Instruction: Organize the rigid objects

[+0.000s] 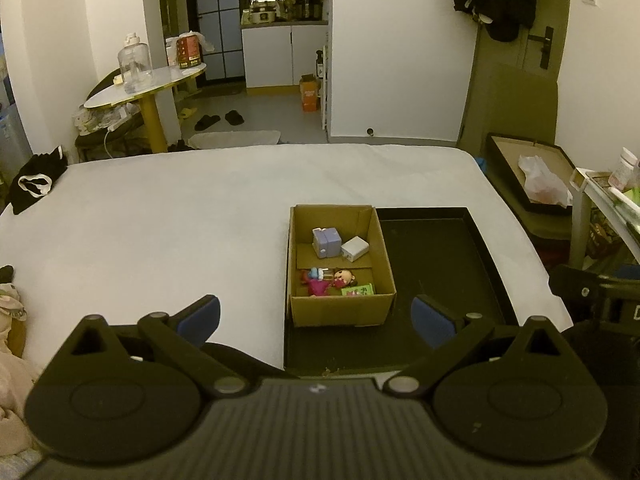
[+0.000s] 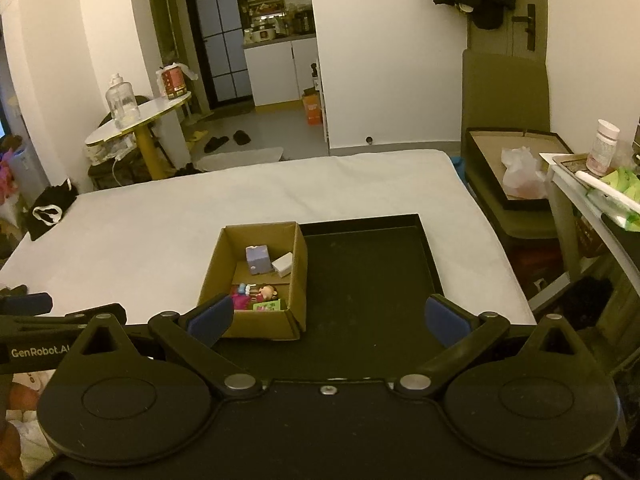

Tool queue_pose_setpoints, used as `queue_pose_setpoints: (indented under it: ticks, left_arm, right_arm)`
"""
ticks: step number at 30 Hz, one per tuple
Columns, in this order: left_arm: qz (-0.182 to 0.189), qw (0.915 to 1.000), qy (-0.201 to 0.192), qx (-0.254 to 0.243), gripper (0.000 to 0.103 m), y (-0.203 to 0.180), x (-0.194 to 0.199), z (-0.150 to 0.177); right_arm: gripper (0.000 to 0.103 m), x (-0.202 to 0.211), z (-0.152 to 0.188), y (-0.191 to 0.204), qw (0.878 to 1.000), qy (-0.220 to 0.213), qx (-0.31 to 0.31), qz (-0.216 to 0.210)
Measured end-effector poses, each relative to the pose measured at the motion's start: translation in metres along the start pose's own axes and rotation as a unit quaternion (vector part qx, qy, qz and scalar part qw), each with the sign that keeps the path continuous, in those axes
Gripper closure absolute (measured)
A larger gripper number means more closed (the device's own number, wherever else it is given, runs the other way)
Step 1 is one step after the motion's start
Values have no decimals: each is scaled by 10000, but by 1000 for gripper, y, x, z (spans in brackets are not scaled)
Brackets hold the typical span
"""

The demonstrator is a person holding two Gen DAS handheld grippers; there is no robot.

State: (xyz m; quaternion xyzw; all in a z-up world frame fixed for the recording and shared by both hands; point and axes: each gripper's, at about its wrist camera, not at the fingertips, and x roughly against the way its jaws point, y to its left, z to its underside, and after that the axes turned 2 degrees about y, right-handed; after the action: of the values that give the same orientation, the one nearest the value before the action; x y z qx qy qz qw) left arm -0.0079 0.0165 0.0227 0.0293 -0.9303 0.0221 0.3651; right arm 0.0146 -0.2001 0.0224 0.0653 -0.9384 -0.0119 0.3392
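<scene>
A brown cardboard box stands in the left part of a black tray on the white bed. In it lie a lilac cube, a white block, a small doll, a pink toy and a green card. My left gripper is open and empty, held back from the box. My right gripper is open and empty above the tray's near side.
The white bed spreads to the left. A black garment lies on its left edge. A round table with a bottle stands behind. A side shelf and a dark box are on the right.
</scene>
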Motion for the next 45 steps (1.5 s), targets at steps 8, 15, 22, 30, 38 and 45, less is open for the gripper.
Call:
queue_pose_setpoints:
  ticks: [8, 15, 22, 30, 38, 45]
  left_arm:
    - [4, 10000, 30, 17, 2, 0, -1, 2]
    - [24, 10000, 9, 17, 2, 0, 3, 2]
    - [40, 10000, 10, 24, 2, 0, 3, 3]
    - [53, 10000, 0, 19, 2, -1, 2, 4]
    - [48, 10000, 4, 26, 2, -2, 2, 4]
    - [55, 10000, 3, 12, 2, -4, 1, 6]
  right_arm:
    - [0, -3, 2, 0, 10000, 43, -19, 27]
    - [0, -4, 4, 1, 10000, 56, -1, 31]
    - [0, -4, 4, 1, 10000, 69, 6, 44]
    - [0, -2, 1, 2, 10000, 57, 12, 68]
    - [0, -1, 0, -1, 9999, 74, 14, 100]
    - [0, -1, 0, -2, 9999, 80, 33, 121]
